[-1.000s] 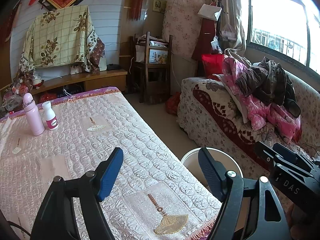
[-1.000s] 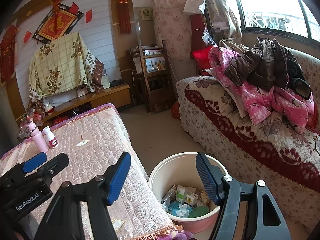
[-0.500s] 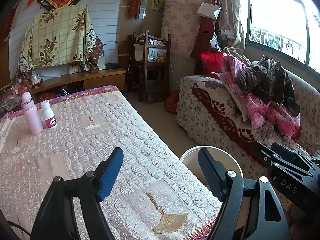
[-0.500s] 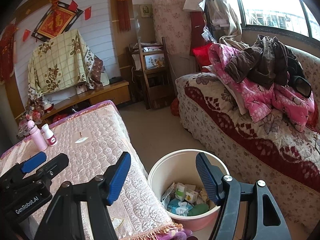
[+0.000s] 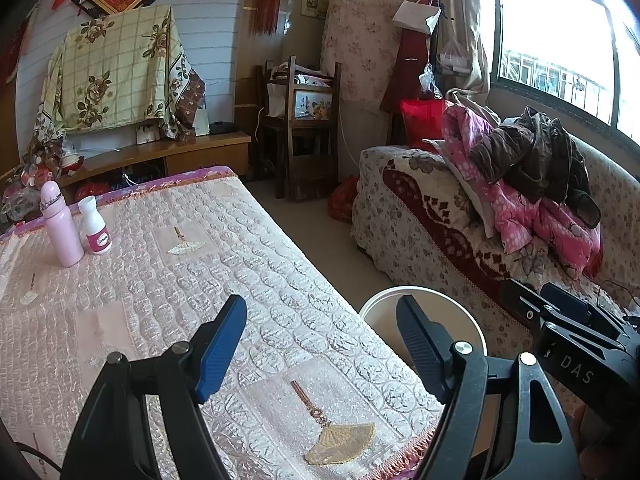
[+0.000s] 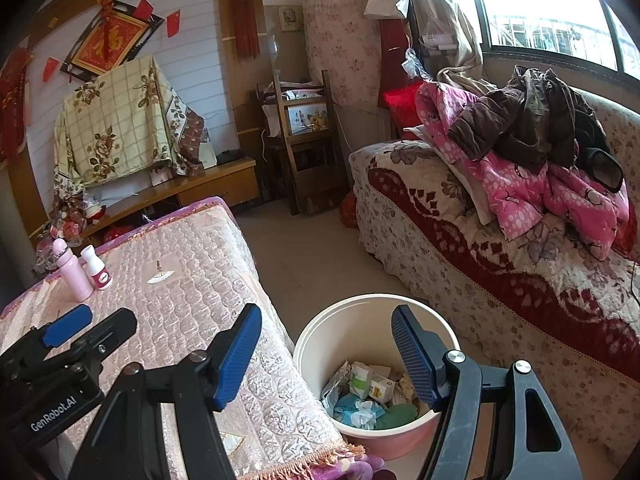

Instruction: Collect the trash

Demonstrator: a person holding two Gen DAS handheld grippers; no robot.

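Two grippers hang side by side above the near end of a table, and both are spread with nothing between their blue pads. In the left wrist view the left gripper (image 5: 320,344) fills the lower middle of the frame, jaws apart over the quilted pink tablecloth (image 5: 168,288); the right gripper's black body pokes in at the lower right. In the right wrist view the right gripper (image 6: 326,354) sits at the bottom centre, released as well, with the left one showing at the lower left edge.

Now the trash: it is down in the bucket (image 6: 316,344), a pale round tub on the floor just beside the table's corner, between table and sofa (image 6: 500,272). Crumpled wrappers and small cartons (image 6: 368,388) lie heaped in its bottom, seen through the gap of the right gripper's jaws. The left view catches only the bucket's white rim (image 5: 424,292), lower right of centre.

Over at the far left of the tablecloth stand a pink bottle (image 5: 60,224) and a small white bottle (image 5: 94,225), upright, just beside each other. On the sofa, upper right, lies a pile of pink and brown clothes (image 6: 532,148).
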